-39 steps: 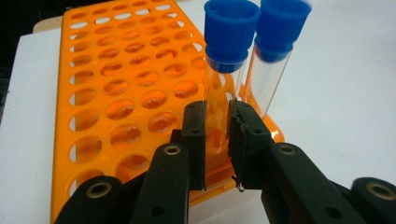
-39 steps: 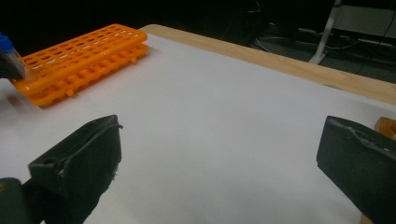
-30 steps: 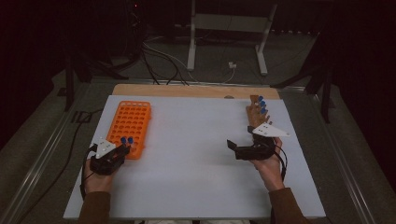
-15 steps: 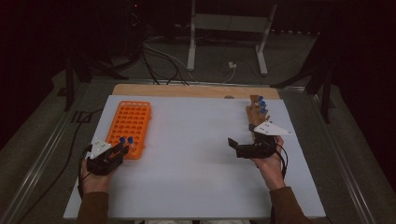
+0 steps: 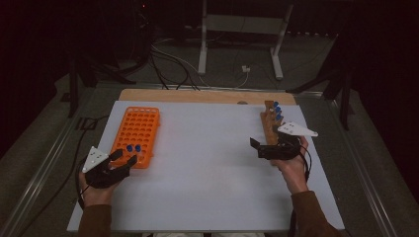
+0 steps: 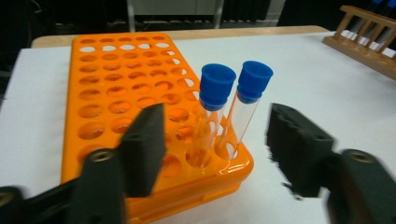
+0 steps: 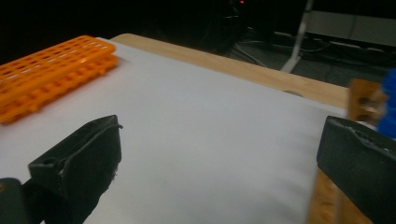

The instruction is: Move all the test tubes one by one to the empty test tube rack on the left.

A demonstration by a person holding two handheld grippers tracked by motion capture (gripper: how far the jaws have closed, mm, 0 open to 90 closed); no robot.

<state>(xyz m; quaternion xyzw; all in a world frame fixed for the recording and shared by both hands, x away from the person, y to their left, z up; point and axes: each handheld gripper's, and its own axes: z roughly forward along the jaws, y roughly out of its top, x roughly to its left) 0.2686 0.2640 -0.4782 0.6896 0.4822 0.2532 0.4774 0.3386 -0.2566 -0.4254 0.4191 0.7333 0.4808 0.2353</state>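
An orange tube rack (image 5: 136, 129) lies on the white mat at the left. Two clear tubes with blue caps (image 5: 133, 147) stand upright side by side in its near right corner. My left gripper (image 5: 126, 158) sits just in front of that corner. Its jaws have just been opening and now stand apart, with both tubes (image 6: 217, 88) (image 6: 254, 79) ahead in the gap, touched by neither pad. My right gripper (image 5: 256, 148) hovers open and empty beside a wooden rack (image 5: 269, 129) that holds blue-capped tubes (image 5: 277, 109).
The white mat (image 5: 207, 168) covers a wooden tabletop (image 5: 197, 96) and is bare between the two racks. Most holes of the orange rack (image 6: 116, 84) hold nothing. Metal stand legs and cables lie on the dark floor beyond the table.
The left gripper's jaws have spread apart at the rack's near corner, leaving the blue-capped tube standing in the rack. Both hands have stayed nearly where they were.
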